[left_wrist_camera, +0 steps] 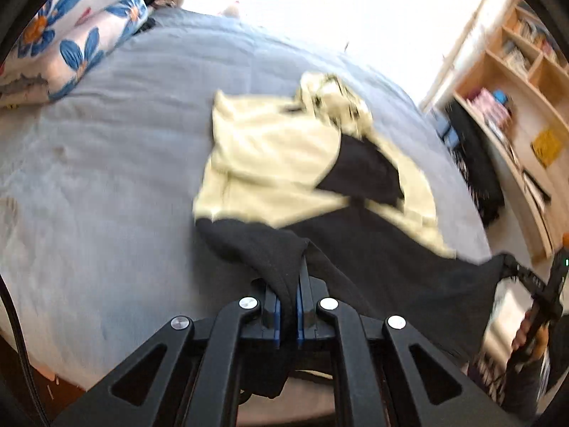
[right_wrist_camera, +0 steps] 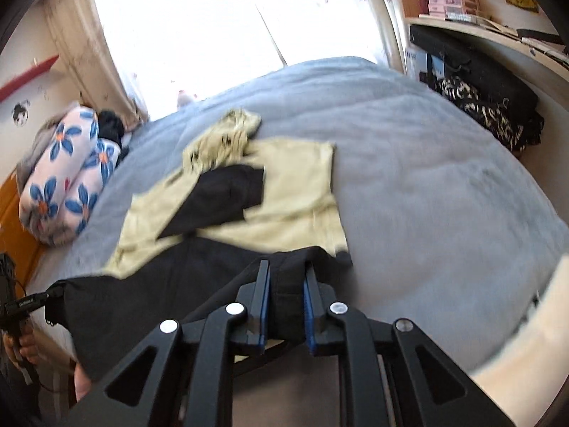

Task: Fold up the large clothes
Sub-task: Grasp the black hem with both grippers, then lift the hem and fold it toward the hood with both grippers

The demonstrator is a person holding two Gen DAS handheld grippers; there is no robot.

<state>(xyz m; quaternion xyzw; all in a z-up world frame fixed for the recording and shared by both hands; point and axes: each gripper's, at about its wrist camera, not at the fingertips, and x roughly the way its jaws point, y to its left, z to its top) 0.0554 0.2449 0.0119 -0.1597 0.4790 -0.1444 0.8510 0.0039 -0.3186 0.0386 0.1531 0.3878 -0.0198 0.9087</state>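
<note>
A black garment [left_wrist_camera: 373,249] is stretched over the near edge of the bed, its far part lying on a pale yellow garment [left_wrist_camera: 270,156]. My left gripper [left_wrist_camera: 288,277] is shut on one bunched corner of the black garment. My right gripper [right_wrist_camera: 287,277] is shut on the other corner [right_wrist_camera: 288,284]; it also shows in the left wrist view [left_wrist_camera: 515,267] at the far right, pulling the cloth taut. In the right wrist view the black garment [right_wrist_camera: 177,270] spans leftward to the left gripper [right_wrist_camera: 49,297]. The yellow garment [right_wrist_camera: 295,192] lies beyond, with a black sleeve [right_wrist_camera: 220,195] across it.
The bed has a grey-blue cover [left_wrist_camera: 106,163]. Rolled floral bedding [right_wrist_camera: 67,174] lies at its head. A crumpled patterned yellow cloth [right_wrist_camera: 224,135] sits past the yellow garment. Wooden shelves [left_wrist_camera: 515,82] and dark clothes [right_wrist_camera: 490,96] stand beside the bed. A bright window [right_wrist_camera: 213,17] is behind.
</note>
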